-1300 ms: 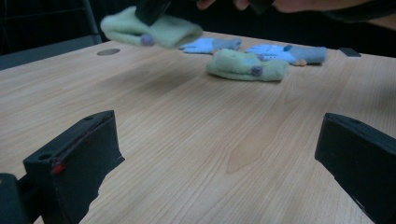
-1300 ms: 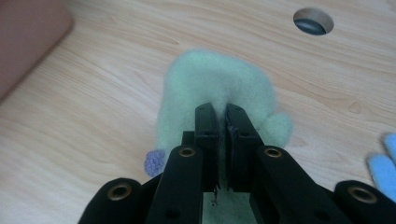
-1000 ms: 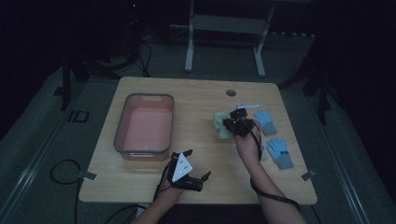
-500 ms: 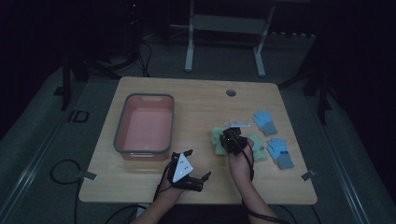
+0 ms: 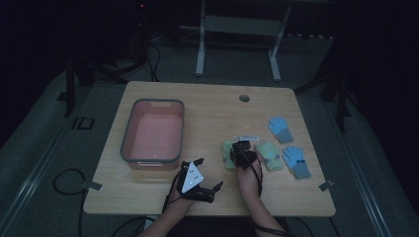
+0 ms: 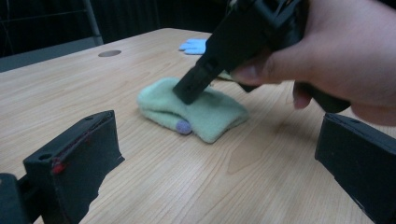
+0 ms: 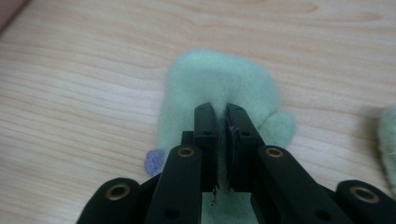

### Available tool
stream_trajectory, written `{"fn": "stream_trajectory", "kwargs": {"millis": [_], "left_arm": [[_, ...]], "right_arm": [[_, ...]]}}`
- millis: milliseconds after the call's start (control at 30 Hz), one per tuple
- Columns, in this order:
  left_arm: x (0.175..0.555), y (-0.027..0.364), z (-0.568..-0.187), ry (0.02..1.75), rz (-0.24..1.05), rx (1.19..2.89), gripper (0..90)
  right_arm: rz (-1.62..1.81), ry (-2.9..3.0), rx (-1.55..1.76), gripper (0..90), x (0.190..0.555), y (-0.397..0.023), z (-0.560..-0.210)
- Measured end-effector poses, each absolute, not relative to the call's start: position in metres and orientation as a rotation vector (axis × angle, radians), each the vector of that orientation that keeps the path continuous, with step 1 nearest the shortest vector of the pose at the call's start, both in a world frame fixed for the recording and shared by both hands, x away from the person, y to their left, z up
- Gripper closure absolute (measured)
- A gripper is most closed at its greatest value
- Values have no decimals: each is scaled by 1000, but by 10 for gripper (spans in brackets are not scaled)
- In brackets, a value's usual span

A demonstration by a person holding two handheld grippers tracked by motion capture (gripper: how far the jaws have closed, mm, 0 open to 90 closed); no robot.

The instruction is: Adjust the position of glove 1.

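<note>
A: Right gripper view: right gripper [image 7: 222, 116] clenched on the green mitten [image 7: 219, 79], which lies flat on the bench [image 7: 70, 93], pinched fabric between the pads.

B: Left gripper [image 5: 197, 182] released, well apart. Right does the lift.

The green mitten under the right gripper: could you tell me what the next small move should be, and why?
Probably a short lift straight up. The right gripper has its jaws pinched shut on a fold of the green mitten, which lies flat on the table. Raising it would show whether the grip holds before carrying it, perhaps toward the pink bin. The left gripper waits open nearby.
</note>
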State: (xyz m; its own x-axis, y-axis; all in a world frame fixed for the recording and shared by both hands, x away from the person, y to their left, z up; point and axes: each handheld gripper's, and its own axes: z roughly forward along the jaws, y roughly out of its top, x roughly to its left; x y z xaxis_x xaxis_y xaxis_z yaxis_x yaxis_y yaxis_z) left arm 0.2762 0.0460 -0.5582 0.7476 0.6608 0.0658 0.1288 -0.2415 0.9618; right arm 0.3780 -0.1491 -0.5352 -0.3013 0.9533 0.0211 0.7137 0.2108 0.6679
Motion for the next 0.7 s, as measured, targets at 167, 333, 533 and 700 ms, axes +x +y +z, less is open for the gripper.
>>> {"fn": "stream_trajectory", "kwargs": {"millis": [167,333,533,700], "left_arm": [[276,46,-558,619,562,1775,0],[276,46,-558,617,560,1776,0],[276,45,-558,617,564,1777,0],[276,45,-558,614,568,1783,0]], "right_arm": [[848,2091,1559,746,379,-150,-540],[862,2115,1538,637,378,-154,-535],[885,2141,1421,591,376,-166,-513],[892,2171,1345,612,379,-184,-498]]}}
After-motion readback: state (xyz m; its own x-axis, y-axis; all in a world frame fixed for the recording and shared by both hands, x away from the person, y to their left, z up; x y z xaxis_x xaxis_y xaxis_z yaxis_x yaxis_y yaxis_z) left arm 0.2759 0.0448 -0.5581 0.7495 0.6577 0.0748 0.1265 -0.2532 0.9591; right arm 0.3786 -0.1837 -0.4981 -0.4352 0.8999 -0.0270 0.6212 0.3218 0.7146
